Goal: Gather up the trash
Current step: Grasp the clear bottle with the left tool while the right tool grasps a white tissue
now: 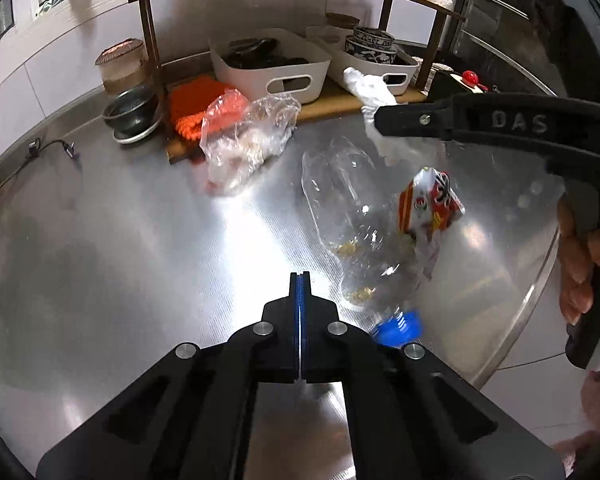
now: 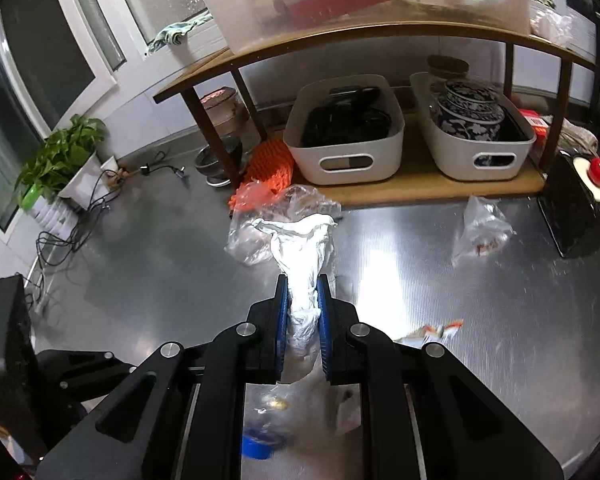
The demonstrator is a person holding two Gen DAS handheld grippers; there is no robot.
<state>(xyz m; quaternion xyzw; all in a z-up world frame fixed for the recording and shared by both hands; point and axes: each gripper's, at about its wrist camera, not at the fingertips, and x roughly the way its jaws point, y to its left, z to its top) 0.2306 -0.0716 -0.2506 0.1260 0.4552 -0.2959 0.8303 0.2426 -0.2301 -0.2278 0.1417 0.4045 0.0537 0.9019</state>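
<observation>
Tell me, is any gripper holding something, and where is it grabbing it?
The right gripper pinches a white plastic bag by its bunched, twisted neck. The left gripper is shut on nothing.

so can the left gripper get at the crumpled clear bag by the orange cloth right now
Probably yes. The left gripper is shut and empty, and bare steel counter lies between it and the clear bag. The fingers would need to open first.

We see a steel counter [image 1: 140,240], mid-frame a crumpled clear bag [image 1: 244,140], right a snack wrapper [image 1: 430,204], top a wooden rack [image 1: 340,100].
</observation>
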